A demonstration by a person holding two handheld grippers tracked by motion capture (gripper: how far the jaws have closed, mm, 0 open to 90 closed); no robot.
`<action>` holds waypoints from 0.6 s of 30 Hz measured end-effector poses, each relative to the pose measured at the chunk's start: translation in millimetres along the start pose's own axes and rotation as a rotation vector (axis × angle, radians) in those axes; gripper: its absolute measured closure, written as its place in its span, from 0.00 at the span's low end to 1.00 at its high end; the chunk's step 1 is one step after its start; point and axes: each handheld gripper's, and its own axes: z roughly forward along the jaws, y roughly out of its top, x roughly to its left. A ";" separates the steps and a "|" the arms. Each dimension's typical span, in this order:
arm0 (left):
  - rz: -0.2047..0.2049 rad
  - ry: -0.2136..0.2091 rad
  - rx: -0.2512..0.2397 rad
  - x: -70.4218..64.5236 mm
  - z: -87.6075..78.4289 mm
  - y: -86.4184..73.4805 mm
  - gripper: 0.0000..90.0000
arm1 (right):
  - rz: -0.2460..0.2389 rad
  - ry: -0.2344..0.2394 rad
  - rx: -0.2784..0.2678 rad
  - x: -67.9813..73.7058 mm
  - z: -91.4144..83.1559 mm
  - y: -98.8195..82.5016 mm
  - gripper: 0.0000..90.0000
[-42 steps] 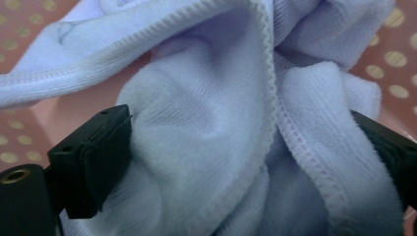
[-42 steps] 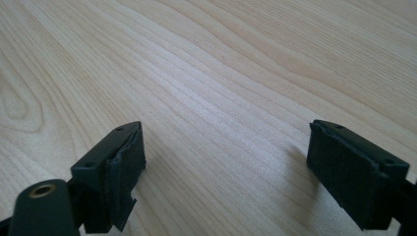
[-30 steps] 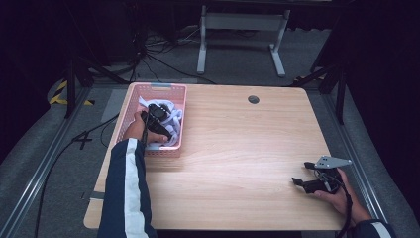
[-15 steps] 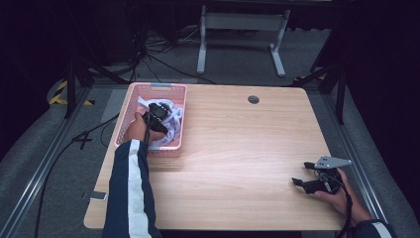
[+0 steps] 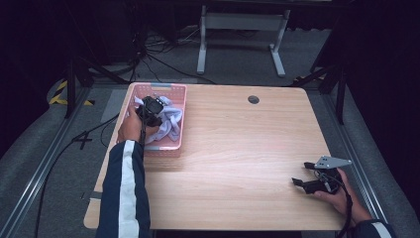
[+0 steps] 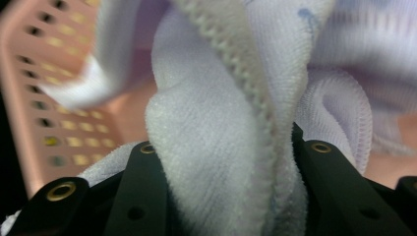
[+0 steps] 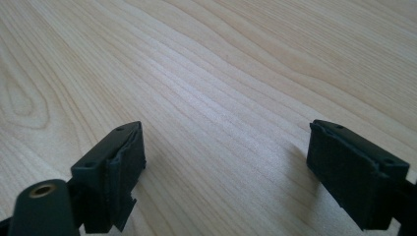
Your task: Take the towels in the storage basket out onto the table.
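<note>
Since a second ago our left gripper (image 5: 154, 106) closes its jaws, now pinching the white cloth (image 6: 221, 147), lifting inside the pink basket (image 5: 174, 146); moving it out remains; right gripper (image 7: 223, 172) spread, idle.

Wooden table (image 5: 237, 148), grey carpet (image 5: 44, 163), dark room

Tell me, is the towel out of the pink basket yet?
Not yet. Done: the left gripper has just been closing and now pinches a fold of the white towel between its jaws. In hand: the towel is bunched up but sits inside the pink basket. Left: lifting it clear and setting it on the wooden table. The right gripper waits open near the table's edge, holding nothing.
</note>
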 end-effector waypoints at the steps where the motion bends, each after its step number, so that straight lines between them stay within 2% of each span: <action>1: -0.002 0.010 -0.012 1.5 -4.9 0.5 0.69 | 0.000 0.000 0.000 0.0 0.0 0.0 0.16; 4: -0.018 0.041 -0.075 6.1 -23.7 2.0 0.70 | -0.001 0.000 0.000 0.1 -0.1 -0.2 0.16; 5: -0.036 0.056 -0.101 8.2 -32.2 2.6 0.70 | 0.000 0.001 0.000 0.2 -0.3 -0.2 0.16; 6: -0.047 0.051 -0.125 10.6 -38.7 3.1 0.70 | 0.000 0.002 0.000 0.2 -0.3 -0.2 0.16; 7: -0.047 0.051 -0.125 10.6 -38.7 3.1 0.70 | 0.000 0.002 0.000 0.2 -0.3 -0.2 0.16; 10: -0.076 0.051 -0.198 14.3 -57.5 5.3 0.70 | -0.001 0.002 0.000 0.2 -0.3 -0.2 0.16; 11: -0.075 0.051 -0.224 15.6 -64.9 6.7 0.70 | 0.000 0.002 0.000 0.3 -0.3 -0.2 0.16; 14: -0.062 0.052 -0.259 17.1 -80.4 10.9 0.70 | -0.001 0.002 0.000 0.2 -0.3 -0.2 0.16; 15: -0.075 0.058 -0.281 15.3 -83.6 12.1 0.70 | -0.001 0.002 0.000 0.2 -0.3 -0.2 0.16; 18: -0.066 0.055 -0.314 12.4 -95.9 17.6 0.70 | -0.001 0.002 0.000 0.2 -0.3 -0.2 0.16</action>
